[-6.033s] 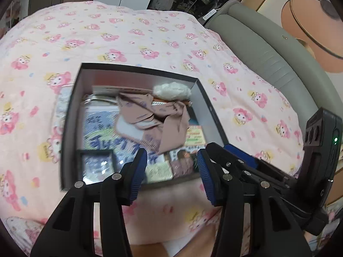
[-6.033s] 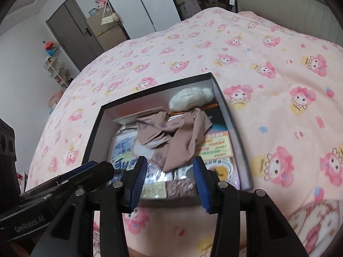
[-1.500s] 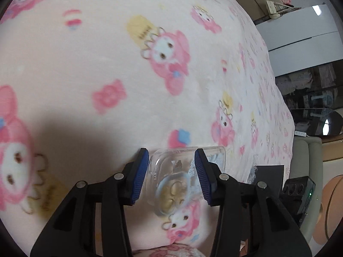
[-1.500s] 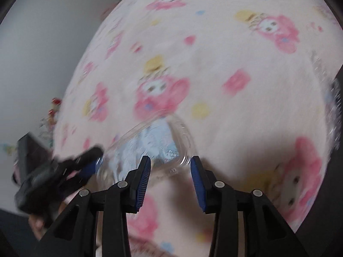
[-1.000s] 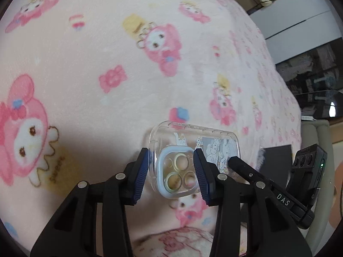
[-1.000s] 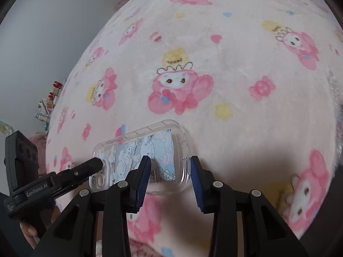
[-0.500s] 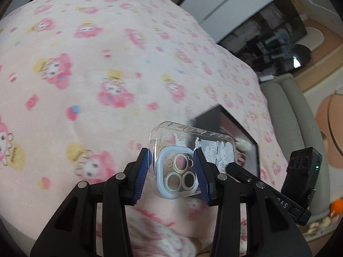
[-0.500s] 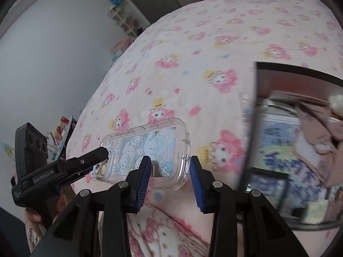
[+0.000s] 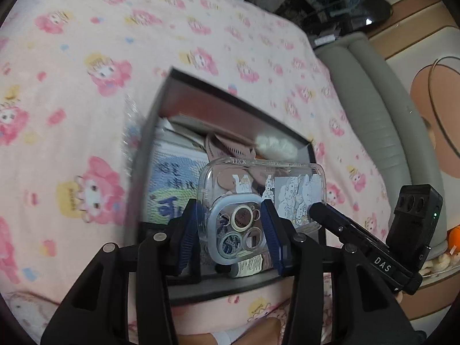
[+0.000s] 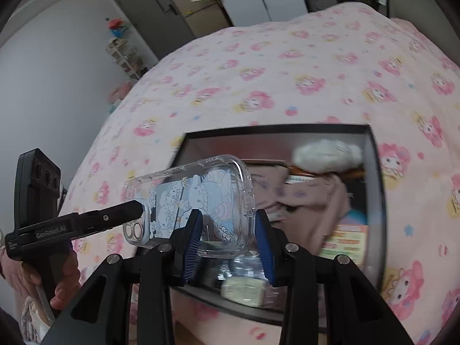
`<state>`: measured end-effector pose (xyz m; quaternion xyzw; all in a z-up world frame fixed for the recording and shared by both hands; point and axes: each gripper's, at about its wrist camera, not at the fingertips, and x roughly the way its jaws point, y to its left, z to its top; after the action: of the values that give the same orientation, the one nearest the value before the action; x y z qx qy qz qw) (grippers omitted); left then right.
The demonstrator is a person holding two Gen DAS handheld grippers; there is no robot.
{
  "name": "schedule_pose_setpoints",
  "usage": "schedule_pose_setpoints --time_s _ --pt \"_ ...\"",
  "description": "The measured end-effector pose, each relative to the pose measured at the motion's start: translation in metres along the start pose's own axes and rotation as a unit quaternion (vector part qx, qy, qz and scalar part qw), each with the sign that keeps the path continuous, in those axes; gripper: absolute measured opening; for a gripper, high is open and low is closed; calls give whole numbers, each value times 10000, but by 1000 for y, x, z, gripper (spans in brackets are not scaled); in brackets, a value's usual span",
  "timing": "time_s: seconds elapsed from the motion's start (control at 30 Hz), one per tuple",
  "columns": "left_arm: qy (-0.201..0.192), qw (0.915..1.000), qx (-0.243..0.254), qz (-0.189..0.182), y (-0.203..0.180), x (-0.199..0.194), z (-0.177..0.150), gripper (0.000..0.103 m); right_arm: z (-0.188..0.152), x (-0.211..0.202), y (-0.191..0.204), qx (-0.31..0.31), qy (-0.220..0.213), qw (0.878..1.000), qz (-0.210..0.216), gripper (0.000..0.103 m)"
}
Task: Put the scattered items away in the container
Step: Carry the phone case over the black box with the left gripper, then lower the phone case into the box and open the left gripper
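A clear phone case (image 9: 258, 184) printed with cartoon figures hangs in the air above the black box (image 9: 230, 286). My left gripper (image 9: 233, 221) is shut on its camera-ring end. In the right wrist view my right gripper (image 10: 227, 230) is shut on the other end of the phone case (image 10: 201, 195), and the left gripper (image 10: 115, 215) reaches in from the left, a hand on its handle. The black box (image 10: 273, 129) lies on the pink blanket just beyond the case. It holds a brownish-pink cloth (image 10: 310, 201), a white fluffy lump (image 10: 327, 151), booklets and small packets.
The pink cartoon-print blanket (image 9: 86, 57) covers the bed all around the box. A grey padded headboard (image 9: 382, 109) runs along the right side. Beyond the bed stand a grey door (image 10: 155, 11), white cupboards and a cluttered shelf (image 10: 126, 54).
Both grippers have lifted the phone case off the blanket and carried it sideways; the box, out of view a second ago, now lies right beyond and under the case.
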<state>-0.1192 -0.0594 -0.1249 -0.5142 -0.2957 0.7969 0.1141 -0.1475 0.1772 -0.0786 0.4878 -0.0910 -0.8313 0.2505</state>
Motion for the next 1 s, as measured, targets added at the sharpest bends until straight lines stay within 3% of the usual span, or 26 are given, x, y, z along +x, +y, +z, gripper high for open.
schedule_pose_setpoints --time_s 0.13,0.3,0.43,0.63,0.7,0.87,1.0 --pt "211 9997 46 96 -8 32 6 44 -11 15 -37 421 112 9990 -69 33" --pt "401 9992 -11 63 -11 57 8 45 -13 20 -54 541 132 9979 -319 33" --pt "576 9969 1 542 -12 75 6 46 -17 32 -64 681 295 9959 -518 33" --pt "844 9910 87 1031 -11 86 1 46 -19 43 -54 361 444 9953 -785 33" --pt "779 9903 146 1142 -11 83 -3 44 -20 44 -54 372 426 9952 -803 33" --pt "238 9949 -79 976 -12 58 -6 44 -19 31 -49 174 56 9954 -937 33" --pt "358 9921 -181 1190 -6 66 -6 44 -16 29 -46 140 -10 9974 -709 33"
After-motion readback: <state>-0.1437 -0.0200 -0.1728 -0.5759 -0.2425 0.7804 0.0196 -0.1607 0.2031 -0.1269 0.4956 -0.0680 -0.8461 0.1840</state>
